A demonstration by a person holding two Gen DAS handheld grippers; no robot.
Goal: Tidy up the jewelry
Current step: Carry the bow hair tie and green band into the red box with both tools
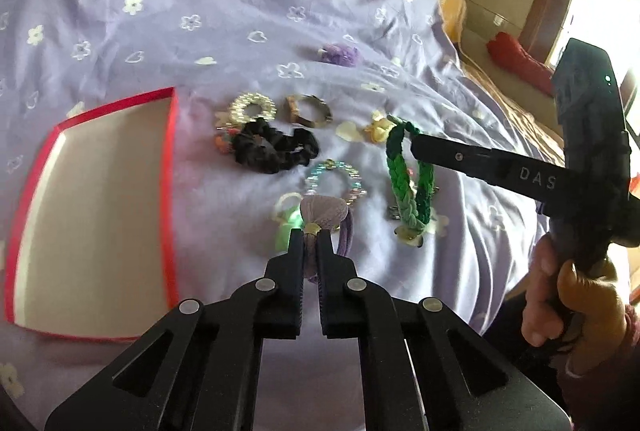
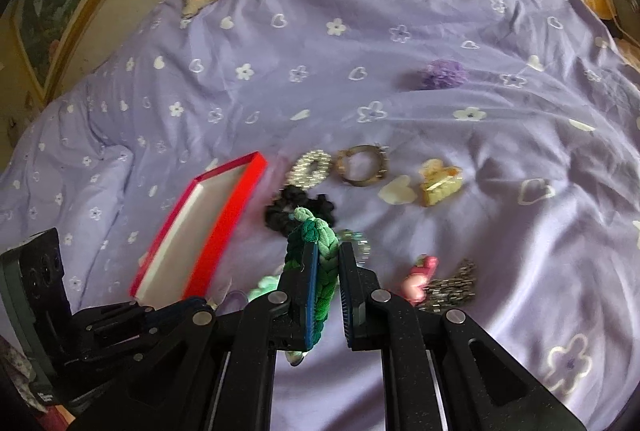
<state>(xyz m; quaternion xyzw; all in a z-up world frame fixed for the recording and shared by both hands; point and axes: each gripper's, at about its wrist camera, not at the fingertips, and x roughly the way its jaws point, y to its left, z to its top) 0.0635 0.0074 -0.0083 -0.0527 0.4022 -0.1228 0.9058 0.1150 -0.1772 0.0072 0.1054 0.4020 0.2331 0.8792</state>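
1. Left tool [image 1: 311, 237] pinches the soft purple hair tie [image 1: 322, 217] above the bed [image 1: 200, 11]
2. Right tool [image 2: 328, 251] pinches the green braided band [image 2: 316, 271], probably loosely; it could slip before the red box [image 2: 224, 223]

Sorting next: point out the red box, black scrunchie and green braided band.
red box [image 1: 172, 167]: left wrist view, right wall.
black scrunchie [image 1: 260, 151]: left wrist view, ruffled middle.
green braided band [image 2: 322, 295]: right wrist view, braid between the jaws.

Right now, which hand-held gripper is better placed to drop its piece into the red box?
Left. The left hand-held gripper, shut on the purple hair tie, sits beside the red box; the right one holds the green braid farther away.
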